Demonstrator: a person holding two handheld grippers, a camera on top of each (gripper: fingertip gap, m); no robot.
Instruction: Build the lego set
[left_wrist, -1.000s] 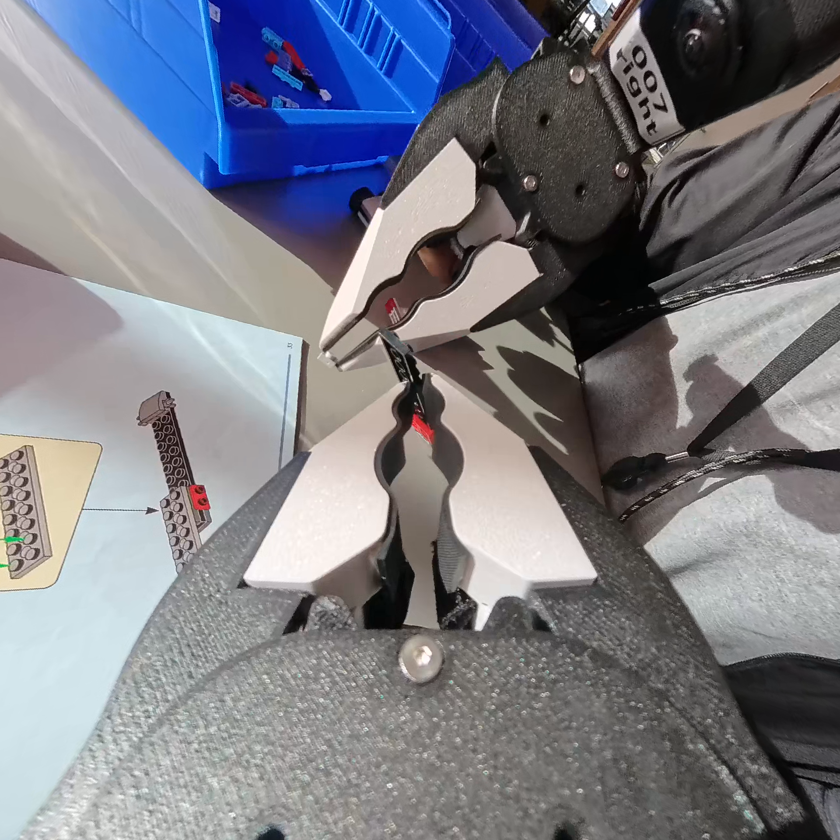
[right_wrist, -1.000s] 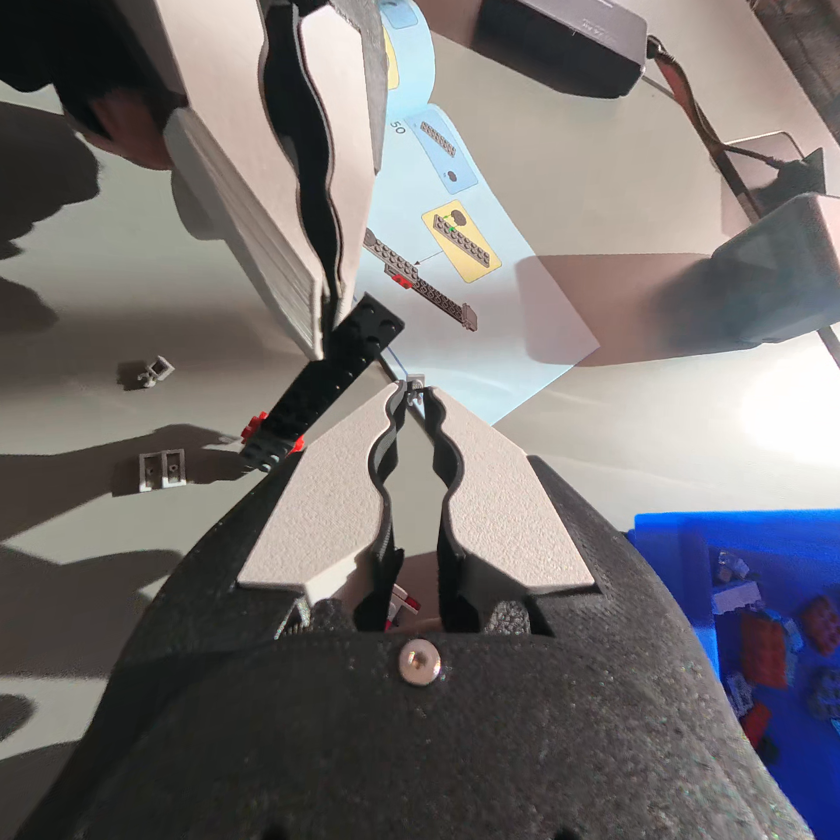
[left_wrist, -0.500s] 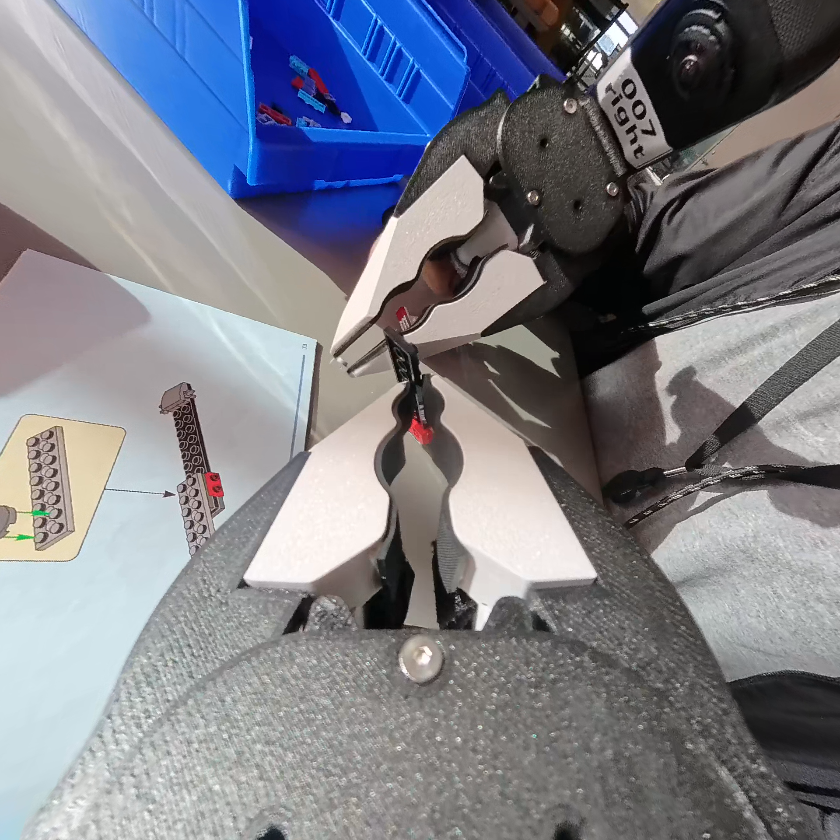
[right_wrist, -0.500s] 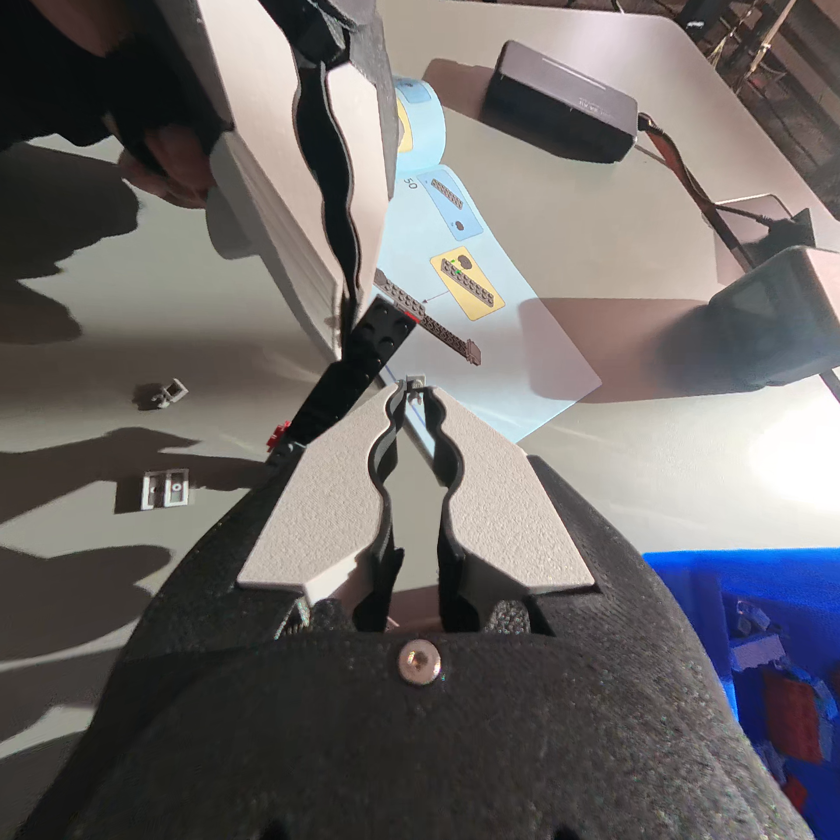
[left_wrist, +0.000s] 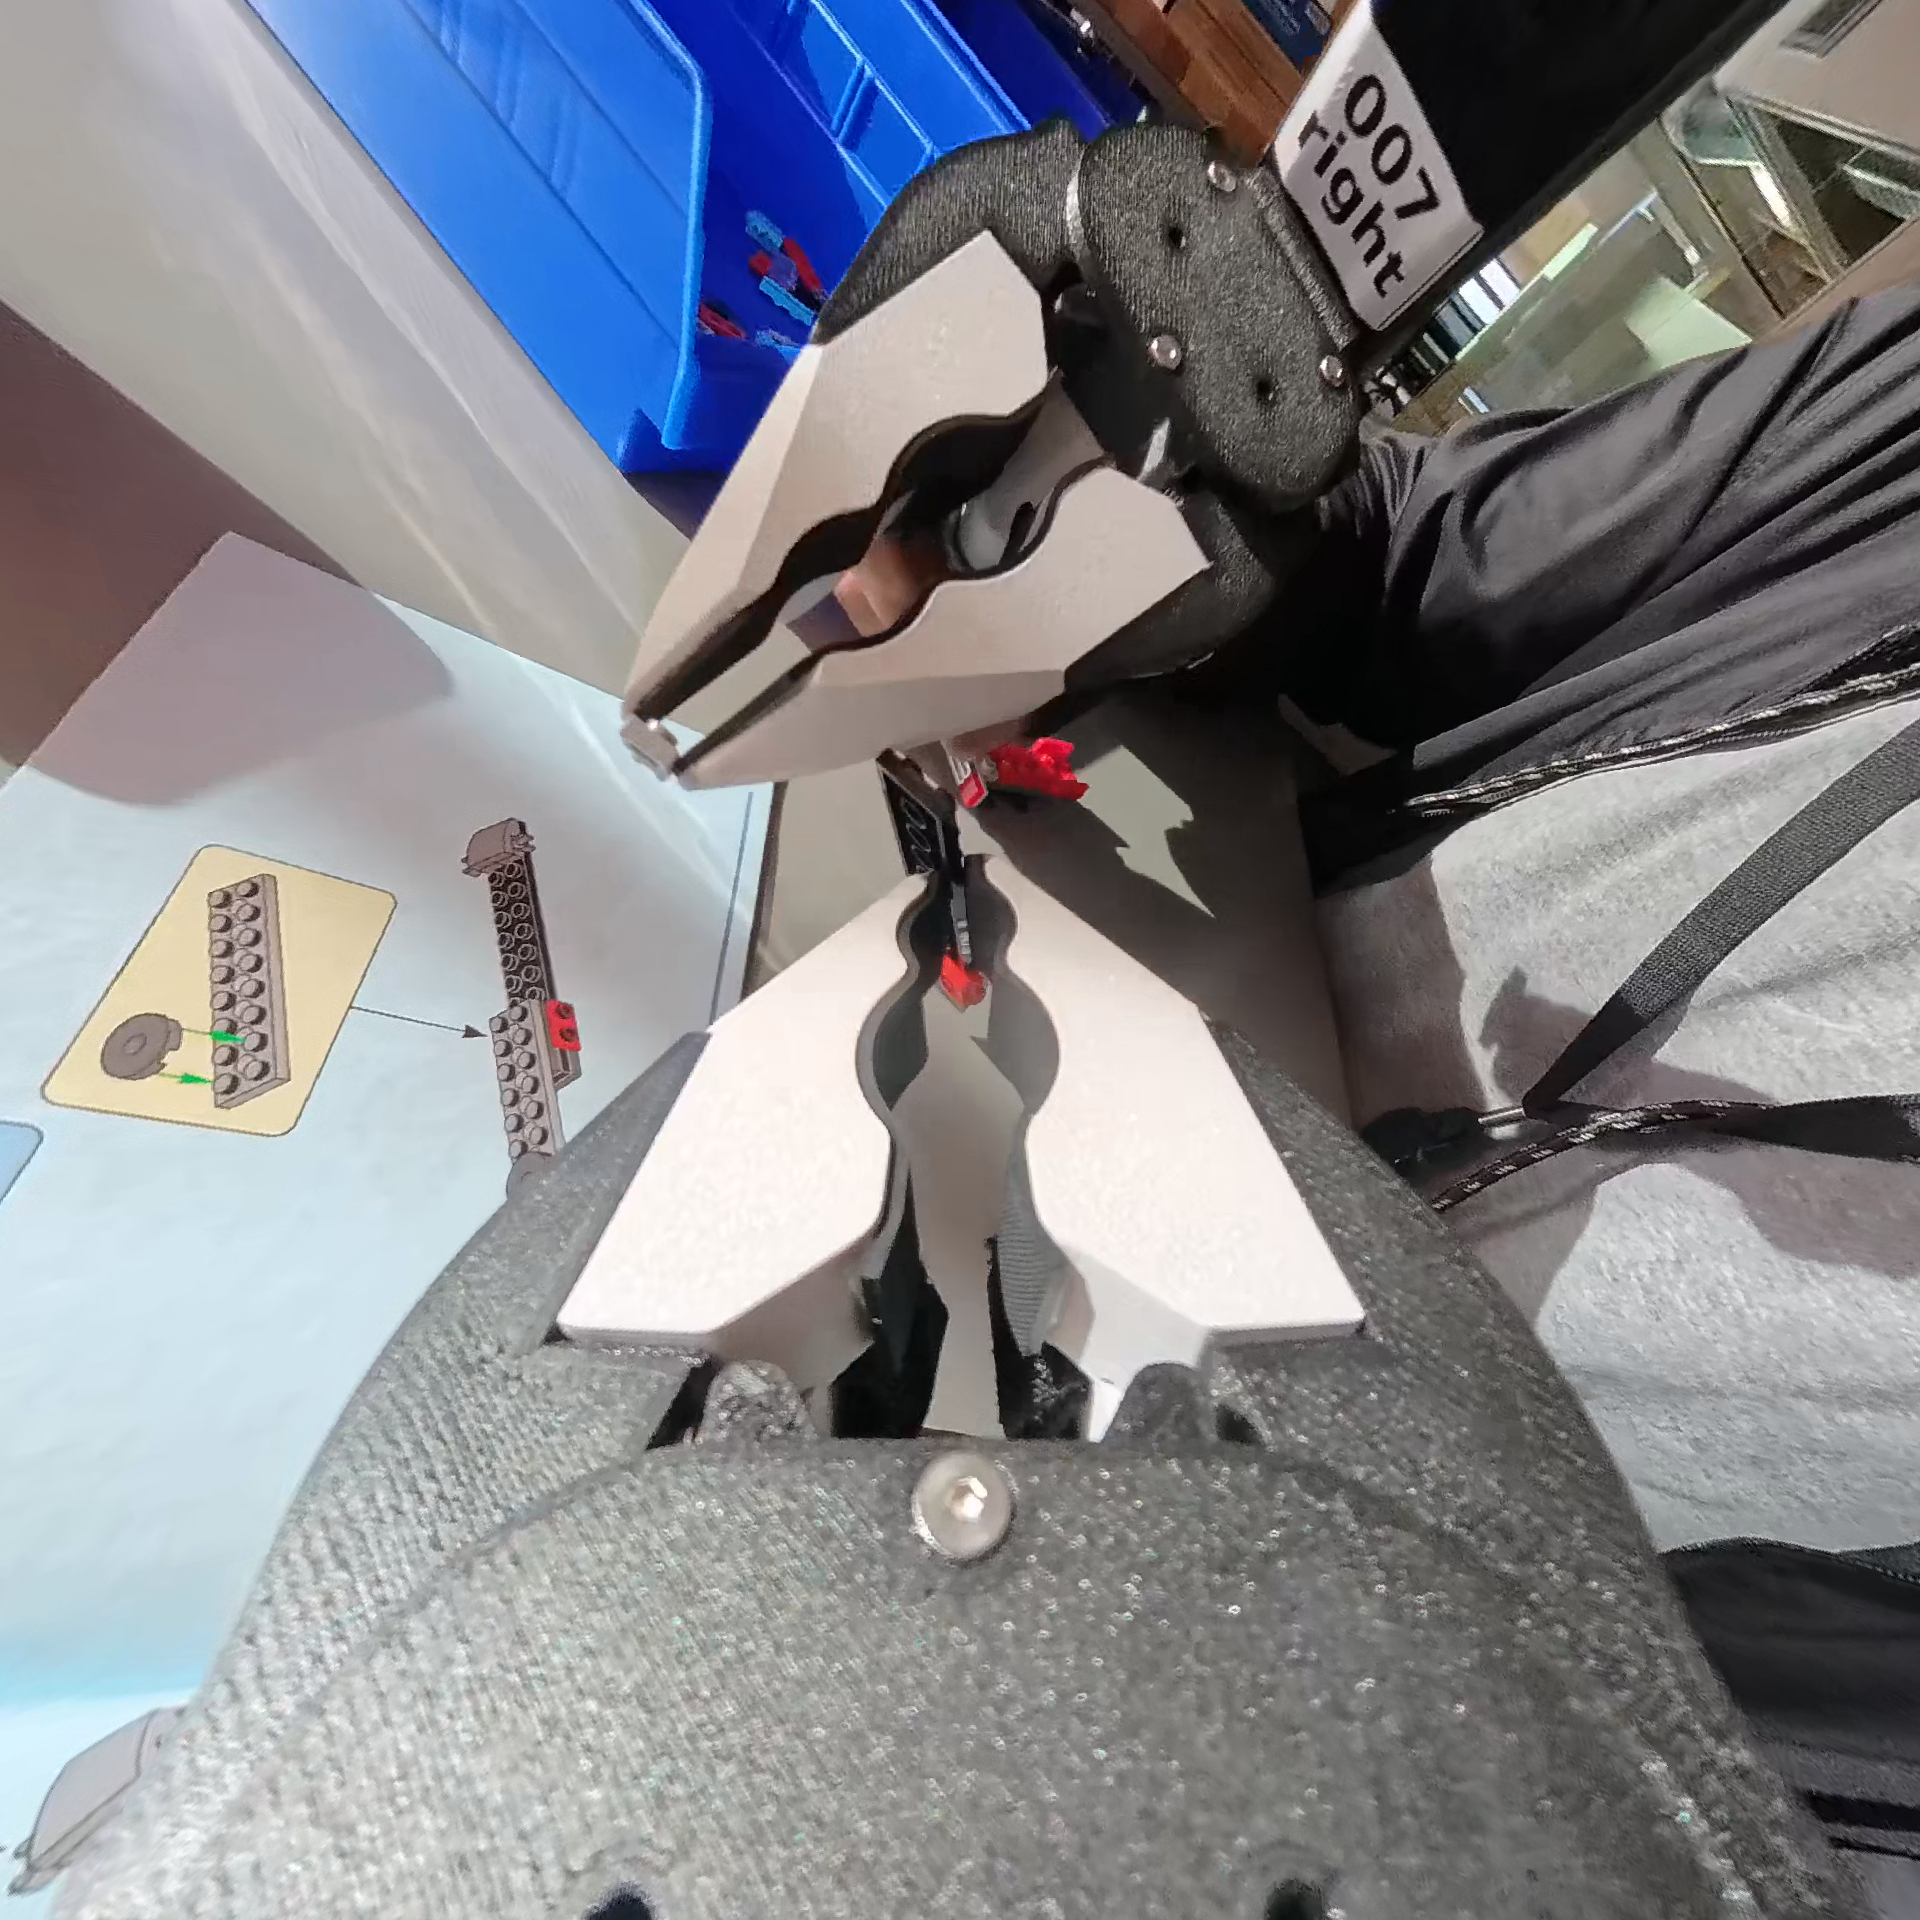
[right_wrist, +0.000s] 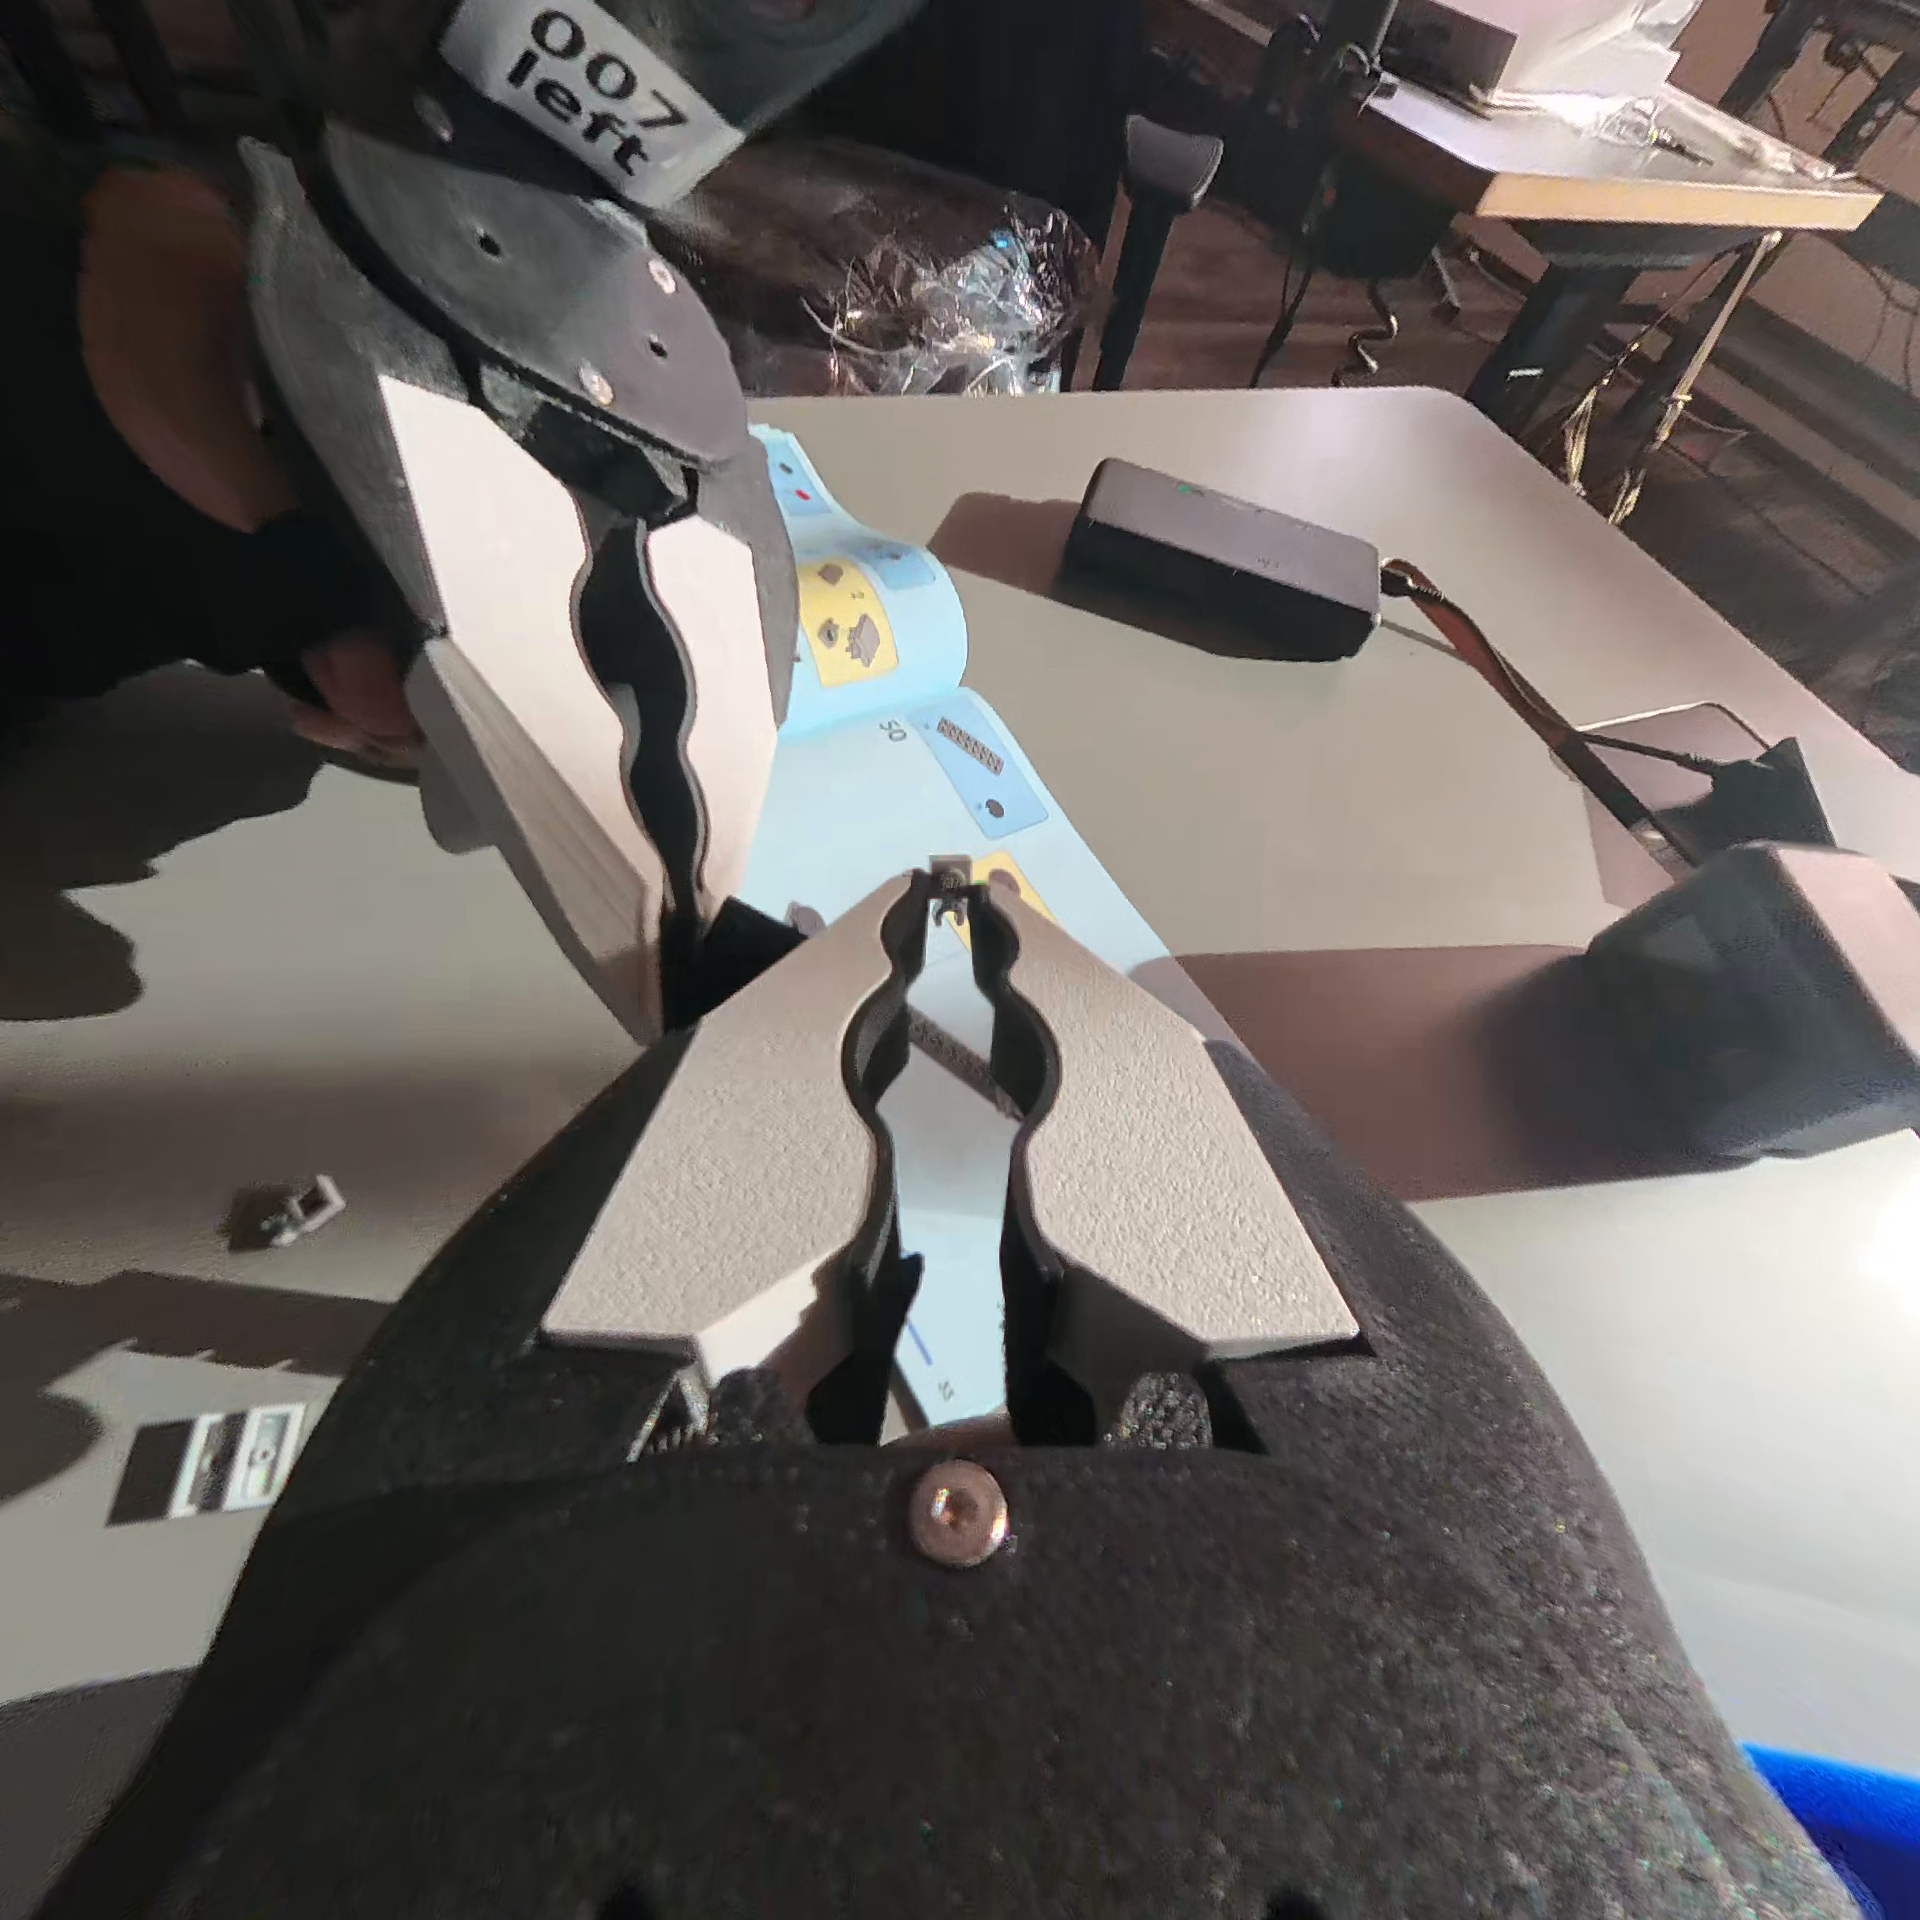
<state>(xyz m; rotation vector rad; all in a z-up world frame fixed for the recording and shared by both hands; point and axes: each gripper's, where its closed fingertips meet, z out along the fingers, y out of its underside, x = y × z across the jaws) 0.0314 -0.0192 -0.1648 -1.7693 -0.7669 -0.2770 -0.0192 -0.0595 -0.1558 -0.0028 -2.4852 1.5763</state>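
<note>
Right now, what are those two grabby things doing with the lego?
A person is building a lego set with two tools. The left hand-held gripper is shut on a long black lego plate with a red piece on it. The right hand-held gripper pinches a tiny grey piece at its tips, above the open instruction booklet on the table.

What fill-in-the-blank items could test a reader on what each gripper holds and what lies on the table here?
1. The left gripper is shut on a long ____ plate carrying a small red piece.
2. The right gripper pinches a tiny ____ piece at its tips.
3. The open instruction booklet has ____ pages.
4. The bin with loose bricks is ____.

Missing words: black; grey; light blue; blue
</note>
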